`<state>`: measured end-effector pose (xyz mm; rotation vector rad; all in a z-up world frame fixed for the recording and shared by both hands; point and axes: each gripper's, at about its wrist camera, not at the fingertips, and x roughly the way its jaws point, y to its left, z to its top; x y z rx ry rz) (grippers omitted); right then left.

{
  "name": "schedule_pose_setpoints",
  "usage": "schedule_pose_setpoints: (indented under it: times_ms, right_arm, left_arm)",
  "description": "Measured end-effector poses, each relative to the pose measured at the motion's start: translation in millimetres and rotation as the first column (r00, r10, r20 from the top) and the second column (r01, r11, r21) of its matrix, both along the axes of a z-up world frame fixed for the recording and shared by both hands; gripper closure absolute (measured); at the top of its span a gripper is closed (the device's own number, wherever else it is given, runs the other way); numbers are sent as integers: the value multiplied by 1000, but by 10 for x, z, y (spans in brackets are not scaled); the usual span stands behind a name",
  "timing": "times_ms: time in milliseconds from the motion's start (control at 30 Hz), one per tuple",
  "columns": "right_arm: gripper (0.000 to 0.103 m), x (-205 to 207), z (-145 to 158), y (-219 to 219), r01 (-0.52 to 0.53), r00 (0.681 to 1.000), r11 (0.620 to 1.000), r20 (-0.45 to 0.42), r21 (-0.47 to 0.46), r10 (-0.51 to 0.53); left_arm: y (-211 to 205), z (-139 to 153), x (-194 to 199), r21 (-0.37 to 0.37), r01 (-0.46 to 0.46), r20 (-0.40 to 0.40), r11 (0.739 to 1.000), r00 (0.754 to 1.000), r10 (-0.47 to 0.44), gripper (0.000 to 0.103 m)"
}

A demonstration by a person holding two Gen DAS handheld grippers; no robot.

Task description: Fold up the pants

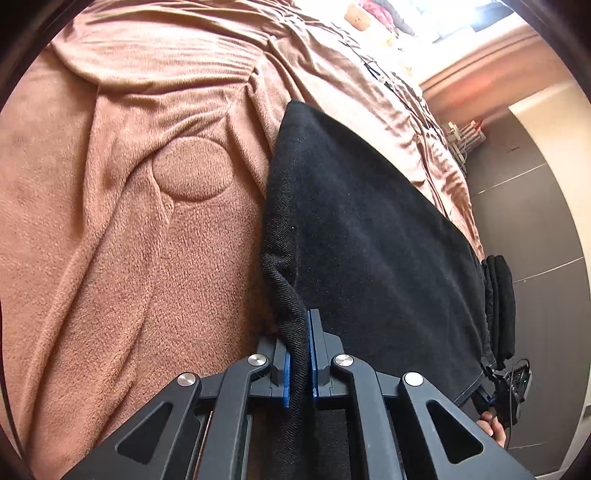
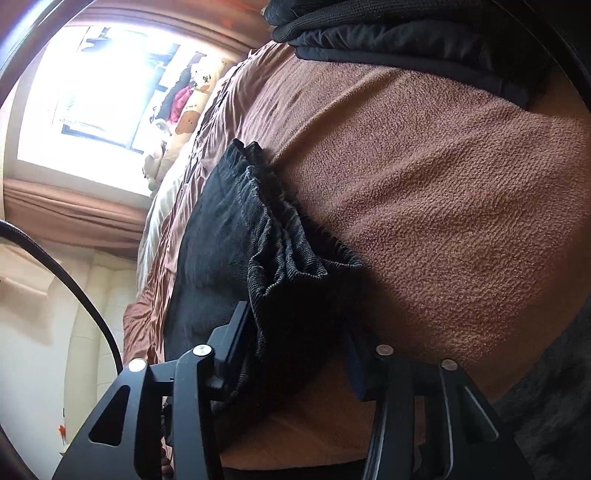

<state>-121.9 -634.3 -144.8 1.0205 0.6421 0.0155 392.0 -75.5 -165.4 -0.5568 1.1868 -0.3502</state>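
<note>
Two grippers are at work on one pair of black pants [image 1: 369, 229], which lies on a bed covered with a brown fleece blanket [image 1: 129, 240]. The left gripper [image 1: 300, 354] has its blue pads [image 1: 313, 354] pressed together on a raised fold of the black cloth at the near edge of the pants, so the cloth is pinched between them. From this fold the pants spread away flat across the blanket toward the far side of the bed.

The right gripper [image 2: 295, 354] stands with its jaws apart. A bunched, wrinkled edge of the pants [image 2: 280, 258] sits between its two fingers, and the left finger [image 2: 236, 332] lies against the cloth. The right finger is in deep shadow, and I cannot tell if its pad touches the cloth or only the blanket beside it.

At the top of the right wrist view, some dark folded clothes [image 2: 388, 33] rest on the blanket, well apart from the pants. A bright window [image 2: 92, 92] with a brown curtain is behind the bed, and a stuffed toy [image 2: 195, 92] lies near it. On the floor side, in the left wrist view, a hand [image 1: 493, 428] is partly visible at the lower right edge.
</note>
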Motion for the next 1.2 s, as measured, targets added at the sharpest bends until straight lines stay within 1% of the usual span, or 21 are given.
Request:
schedule_pose_setpoints:
  times_ms: [33, 100, 233, 333, 500, 533, 600, 633, 667, 700, 733, 833, 900, 933, 967, 1000, 1033, 1067, 1100, 1133, 1200]
  right_arm:
    - [72, -4, 16, 22, -5, 1000, 1000, 10, -4, 5]
    - [75, -12, 49, 55, -8, 1000, 1000, 22, -13, 8]
    - [77, 32, 93, 104, -30, 999, 999, 25, -16, 30]
    - [78, 66, 107, 164, -38, 999, 999, 35, -2, 38]
    - [78, 146, 88, 303, -55, 998, 999, 37, 1, 54]
    - [78, 172, 86, 326, -60, 998, 998, 38, 3, 60]
    - [78, 228, 91, 392, -67, 997, 998, 41, -3, 68]
    - [78, 238, 101, 402, -65, 997, 998, 43, -6, 65]
    - [78, 255, 109, 418, -59, 997, 998, 44, -13, 59]
    - [78, 267, 116, 420, -52, 997, 999, 48, -15, 53]
    - [78, 275, 119, 414, -47, 998, 999, 51, -9, 48]
    - [78, 300, 100, 388, -42, 998, 999, 42, -14, 43]
    - [79, 303, 86, 366, -38, 999, 999, 33, -22, 39]
    - [79, 303, 77, 365, -35, 999, 999, 28, -26, 36]
    - [79, 308, 68, 383, -29, 999, 999, 24, -28, 30]
    - [79, 310, 55, 382, -21, 1000, 999, 19, -31, 21]
    - [79, 320, 49, 406, -14, 1000, 999, 11, -34, 14]
    - [79, 325, 33, 399, -9, 1000, 999, 7, -37, 10]
    - [79, 335, 21, 394, -6, 1000, 999, 4, -40, 6]
    - [79, 337, 13, 389, -3, 1000, 999, 1, -45, 3]
    - [80, 352, 8, 383, 5, 1000, 998, -7, -61, -5]
  left_arm:
    - [17, 35, 6, -14, -10, -5, 1000, 1000, 9, 96]
    - [64, 181, 9, -33, -20, 20, 999, 1000, 21, 96]
    - [135, 452, 7, -31, -48, 57, 998, 997, 50, 96]
    - [197, 592, 14, -18, -60, 100, 998, 993, 62, 96]
    - [441, 681, 41, 14, -93, 120, 996, 989, 91, 97]
    - [507, 694, 35, 21, -108, 124, 994, 987, 105, 97]
    - [694, 752, 24, 43, -143, 149, 989, 980, 135, 103]
    - [804, 811, 2, 68, -173, 174, 982, 972, 160, 103]
    - [941, 851, -11, 67, -195, 185, 978, 966, 180, 103]
    - [1060, 857, -9, 45, -196, 175, 980, 967, 185, 103]
    - [1141, 840, -3, 35, -180, 154, 983, 973, 173, 103]
    - [1239, 713, -3, 65, -167, 110, 984, 981, 159, 103]
    - [1211, 591, -6, 56, -133, 78, 990, 989, 128, 102]
    - [1182, 527, 3, 48, -114, 62, 992, 992, 111, 101]
    - [1144, 481, 5, 48, -97, 53, 994, 994, 94, 96]
    - [1096, 441, -1, 49, -83, 49, 995, 996, 81, 87]
    - [1064, 402, 7, 40, -73, 47, 997, 996, 71, 81]
    - [1050, 370, 10, 35, -67, 43, 997, 997, 66, 68]
    - [1032, 343, 21, 31, -63, 40, 998, 997, 62, 58]
    - [1012, 314, 34, 29, -58, 38, 998, 998, 57, 56]
    - [973, 244, 72, 12, -45, 22, 999, 999, 45, 56]
